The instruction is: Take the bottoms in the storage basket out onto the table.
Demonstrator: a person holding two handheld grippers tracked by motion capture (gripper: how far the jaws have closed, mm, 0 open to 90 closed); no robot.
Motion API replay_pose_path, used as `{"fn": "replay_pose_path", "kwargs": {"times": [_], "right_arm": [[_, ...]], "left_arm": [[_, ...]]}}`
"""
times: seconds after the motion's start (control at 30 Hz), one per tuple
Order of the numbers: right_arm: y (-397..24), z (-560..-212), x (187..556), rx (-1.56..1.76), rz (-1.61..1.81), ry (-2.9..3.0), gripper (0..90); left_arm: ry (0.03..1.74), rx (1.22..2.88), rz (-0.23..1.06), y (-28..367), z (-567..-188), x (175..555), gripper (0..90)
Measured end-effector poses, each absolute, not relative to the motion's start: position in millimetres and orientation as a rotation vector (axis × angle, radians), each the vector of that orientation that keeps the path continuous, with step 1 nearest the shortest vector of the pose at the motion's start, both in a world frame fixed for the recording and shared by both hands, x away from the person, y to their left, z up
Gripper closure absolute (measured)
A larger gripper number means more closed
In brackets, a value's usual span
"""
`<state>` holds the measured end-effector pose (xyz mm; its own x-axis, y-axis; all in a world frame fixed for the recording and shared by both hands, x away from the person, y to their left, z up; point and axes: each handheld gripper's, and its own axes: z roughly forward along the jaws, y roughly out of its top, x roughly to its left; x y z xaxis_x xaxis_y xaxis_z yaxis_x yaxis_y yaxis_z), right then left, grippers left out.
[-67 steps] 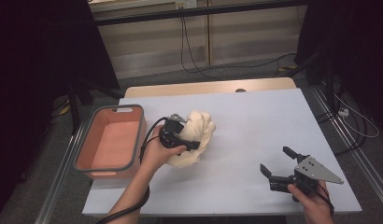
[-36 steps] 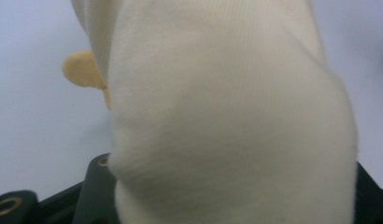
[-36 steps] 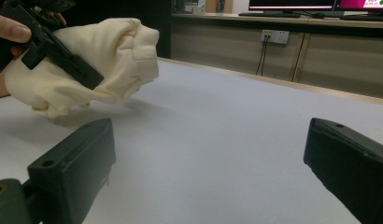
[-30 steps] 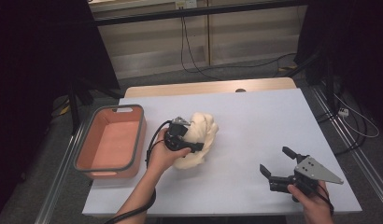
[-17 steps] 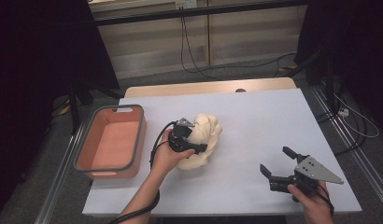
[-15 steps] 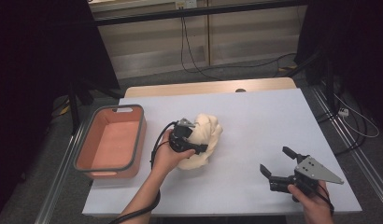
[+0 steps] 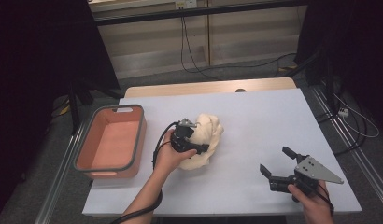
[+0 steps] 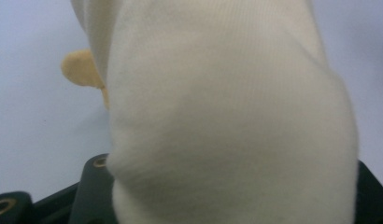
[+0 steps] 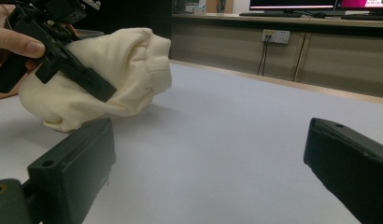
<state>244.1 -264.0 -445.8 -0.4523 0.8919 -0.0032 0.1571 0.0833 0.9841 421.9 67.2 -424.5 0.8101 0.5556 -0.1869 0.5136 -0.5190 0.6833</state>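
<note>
My left jaws are clamped on the cloth, a bunched cream garment that presses right up against the left gripper view; the black jaw bases peek out beneath it on either side. They have just been easing apart a little, yet the fabric is still pinched between them. From the right gripper view I can see one black jaw of my left gripper lying across the bundle's side, with my left hand wrapped round the gripper body.

My right jaws stand wide apart with nothing between them, just bare table ahead. My right gripper hovers low near the table's near right corner, held by my right hand, its grey plate on top.

The cloth sits at the middle of the pale table, resting on the surface while gripped from its left side. A small tan patch shows on the fabric in the left gripper view.

Just left of the cloth, at the table's left edge, lies the bin, salmon pink with a grey rim. It is apart from the cloth, not touching it.

Beyond the table's far edge, cables trail over the floor before a pale wall.
</note>
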Motion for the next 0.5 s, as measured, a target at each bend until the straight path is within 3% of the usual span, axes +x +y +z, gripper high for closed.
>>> {"fn": "replay_pose_path", "kwargs": {"times": [0.5], "right_arm": [[-263.7, -445.8, 244.1, 1.043, 1.423, 1.709, 2.0]], "left_arm": [[0.765, 2.238, 0.08, 62.7, -427.3, 421.5, 40.9]]}}
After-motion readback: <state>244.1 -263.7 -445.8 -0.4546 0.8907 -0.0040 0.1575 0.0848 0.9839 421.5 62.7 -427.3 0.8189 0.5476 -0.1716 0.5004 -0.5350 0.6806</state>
